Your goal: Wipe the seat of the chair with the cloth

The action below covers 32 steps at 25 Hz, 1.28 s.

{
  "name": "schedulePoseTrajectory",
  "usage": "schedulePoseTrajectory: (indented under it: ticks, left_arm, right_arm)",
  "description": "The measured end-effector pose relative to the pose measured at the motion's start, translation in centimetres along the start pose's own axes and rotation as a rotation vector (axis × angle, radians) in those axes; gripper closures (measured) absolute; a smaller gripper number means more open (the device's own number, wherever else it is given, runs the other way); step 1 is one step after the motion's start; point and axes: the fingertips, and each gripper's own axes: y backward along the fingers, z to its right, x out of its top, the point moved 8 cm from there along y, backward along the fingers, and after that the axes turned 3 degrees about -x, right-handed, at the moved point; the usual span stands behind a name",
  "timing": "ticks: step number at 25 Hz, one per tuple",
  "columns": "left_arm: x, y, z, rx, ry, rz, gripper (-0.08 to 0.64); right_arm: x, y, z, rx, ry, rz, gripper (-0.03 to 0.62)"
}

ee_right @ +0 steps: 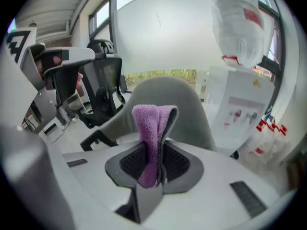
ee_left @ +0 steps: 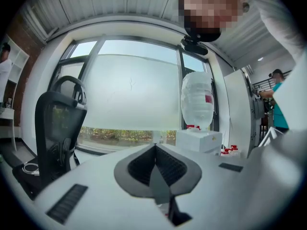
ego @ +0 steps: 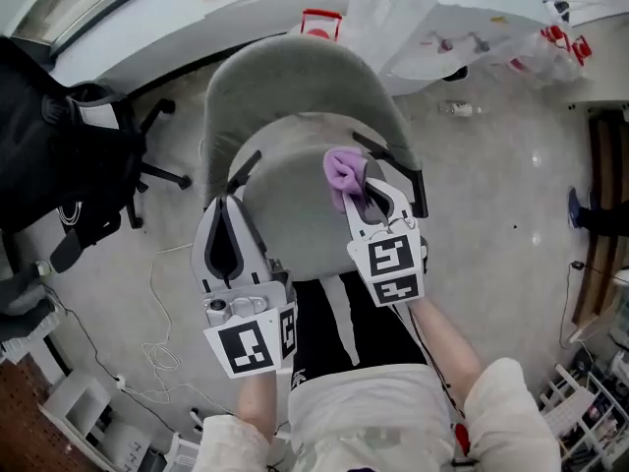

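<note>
The right gripper [ego: 371,197] has its jaws clamped on a folded purple cloth [ego: 342,172]. The cloth sticks up past the jaw tips, over the right side of the grey chair's [ego: 285,87] seat [ego: 295,214]. I can't tell whether it touches the seat. The left gripper [ego: 226,209] hangs over the seat's front left corner, jaws pressed together with nothing between them. A black office chair [ego: 49,146] stands to the grey chair's left, and a water dispenser [ee_right: 240,104] stands behind it to the right.
</note>
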Motion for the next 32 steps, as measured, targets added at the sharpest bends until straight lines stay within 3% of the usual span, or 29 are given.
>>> schedulePoseTrajectory:
  ticks: [3,7,12,18,23,32]
  left_arm:
    - [4.5,-0.1,-0.4,-0.006,0.012,0.046,0.548]
    - [9.8,0.9,-0.6,-0.029,0.004,0.072,0.548]
    - [16.1,3.3,-0.6,-0.042,-0.027,0.15,0.548]
    - [19.4,5.7,-1.4,-0.074,-0.05,0.22,0.548]
    - [21.6,6.3,-1.9,-0.081,-0.063,0.296,0.548]
    - [22.2,6.7,-2.1,-0.085,-0.055,0.32,0.548]
  right_arm:
    - [6.4,2.6,-0.8,-0.004,0.03,0.123,0.503]
    - [12.5,7.6,-2.5,-0.015,-0.009,0.282,0.503]
    - [17.6,14.4,-4.0,-0.017,-0.042,0.475,0.502]
    - [21.0,19.2,-5.3,-0.028,-0.053,0.619,0.502]
    - [22.7,20.7,-6.2,0.009,-0.07,0.674,0.502]
    - [23.0,21.4,-7.7,0.02,-0.023,0.677,0.502]
